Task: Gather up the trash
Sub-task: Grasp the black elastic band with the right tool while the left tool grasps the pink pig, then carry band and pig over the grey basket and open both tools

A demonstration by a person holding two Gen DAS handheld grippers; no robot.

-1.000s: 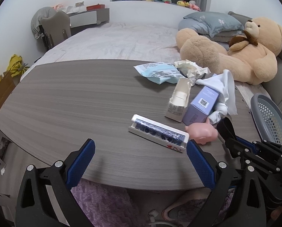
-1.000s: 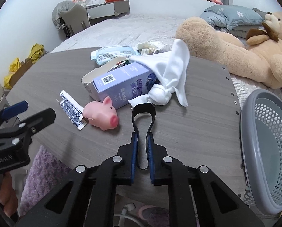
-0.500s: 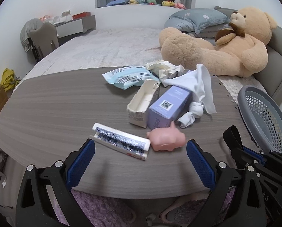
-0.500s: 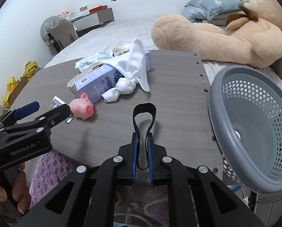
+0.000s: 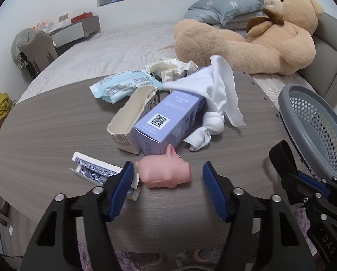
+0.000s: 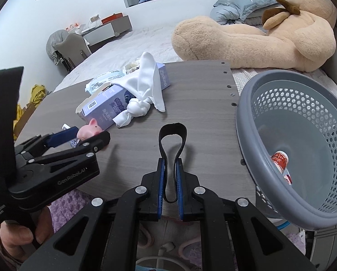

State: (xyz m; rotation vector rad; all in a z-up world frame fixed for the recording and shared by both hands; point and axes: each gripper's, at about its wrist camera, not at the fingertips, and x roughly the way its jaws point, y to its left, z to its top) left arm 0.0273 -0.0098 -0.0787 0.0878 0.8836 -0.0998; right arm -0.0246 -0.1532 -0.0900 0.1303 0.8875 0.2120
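A pink toy pig (image 5: 163, 174) lies near the front edge of the grey wood table (image 5: 44, 124). My left gripper (image 5: 167, 166) straddles it with its jaws closing; the blue pads (image 5: 123, 178) stand just clear of its sides. Behind the pig lie a purple box (image 5: 168, 124), a torn cream carton (image 5: 127, 117), a blue packet (image 5: 123, 85), crumpled paper (image 5: 168, 67) and a knotted white cloth (image 5: 218, 85). A deck of cards (image 5: 93, 169) lies at the left pad. My right gripper (image 6: 170, 160) is shut on a black strap loop (image 6: 173, 131), left of the grey basket (image 6: 243, 117).
The basket hangs off the table's right end and holds a red and white item (image 6: 280, 158). A bed with a large teddy bear (image 5: 258, 40) and pillows lies behind the table. A chair (image 5: 39, 45) stands far left. A purple rug shows below the table's front edge.
My left gripper has come forward and right until the pig sits between its jaws, which have narrowed. My right gripper swung toward the basket, still gripping the strap.
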